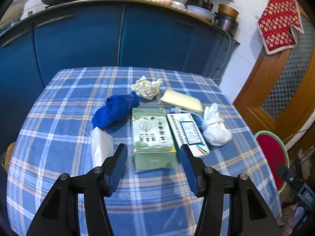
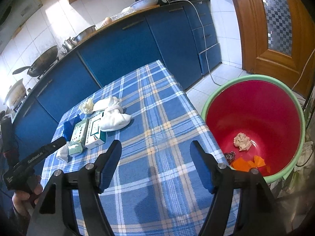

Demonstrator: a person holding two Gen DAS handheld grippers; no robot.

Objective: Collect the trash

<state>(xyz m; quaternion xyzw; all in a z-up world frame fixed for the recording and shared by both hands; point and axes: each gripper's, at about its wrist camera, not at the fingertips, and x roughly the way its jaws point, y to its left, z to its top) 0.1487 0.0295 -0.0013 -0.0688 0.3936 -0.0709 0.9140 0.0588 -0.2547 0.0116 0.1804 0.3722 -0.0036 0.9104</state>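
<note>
On the blue plaid tablecloth [image 1: 59, 118] lies a cluster of items. There is a green box [image 1: 151, 131], a white and blue box [image 1: 187, 133], a blue knitted cloth [image 1: 116, 112], crumpled paper [image 1: 146, 87], a yellow sponge [image 1: 181, 100], a white cloth bundle [image 1: 215, 127] and a clear plastic bag [image 1: 102, 145]. My left gripper [image 1: 153, 147] is open; its tips flank the near end of the green box without pressing it. My right gripper [image 2: 155, 143] stands open over bare tablecloth, holding nothing. A red bin with a green rim [image 2: 256, 122] stands beside the table's right edge.
The bin holds a crumpled paper ball [image 2: 242, 141], orange scraps [image 2: 250, 164] and a dark scrap [image 2: 229, 155]. Blue kitchen cabinets [image 1: 78, 45] stand behind the table, and a wooden door [image 2: 275, 29] is at the right. A hand [image 2: 25, 194] holds the left tool.
</note>
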